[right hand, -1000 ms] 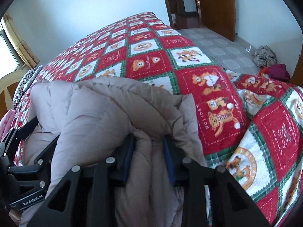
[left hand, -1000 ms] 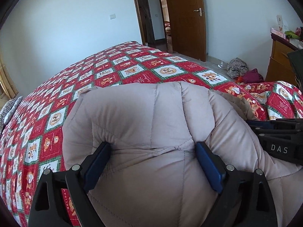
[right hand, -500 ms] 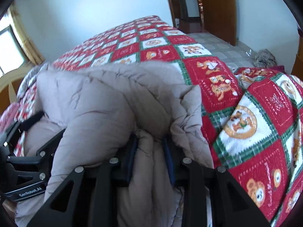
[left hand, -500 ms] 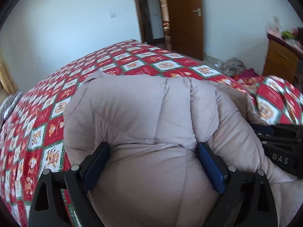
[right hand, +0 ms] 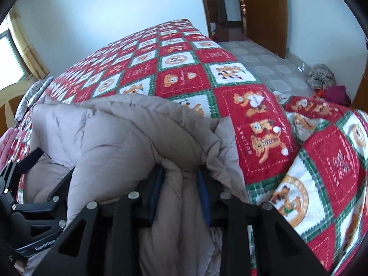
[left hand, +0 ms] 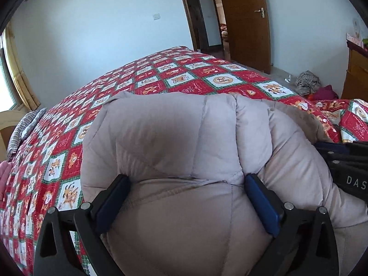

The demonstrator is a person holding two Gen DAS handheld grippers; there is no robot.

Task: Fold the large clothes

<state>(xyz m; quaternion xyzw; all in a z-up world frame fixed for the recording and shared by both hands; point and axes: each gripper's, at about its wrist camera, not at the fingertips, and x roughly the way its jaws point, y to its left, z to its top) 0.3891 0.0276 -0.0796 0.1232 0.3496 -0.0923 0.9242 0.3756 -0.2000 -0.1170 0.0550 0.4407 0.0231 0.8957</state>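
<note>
Padded beige coat bunched at the near edge of the bed

The coat (left hand: 174, 138) lies on the red patchwork bedspread (left hand: 197, 80). The left tongs (left hand: 186, 197) are opening wide around a bulging fold, which still fills the gap. The right tongs (right hand: 180, 193), at the coat's right side, pinch a narrow ridge of its fabric.
</note>
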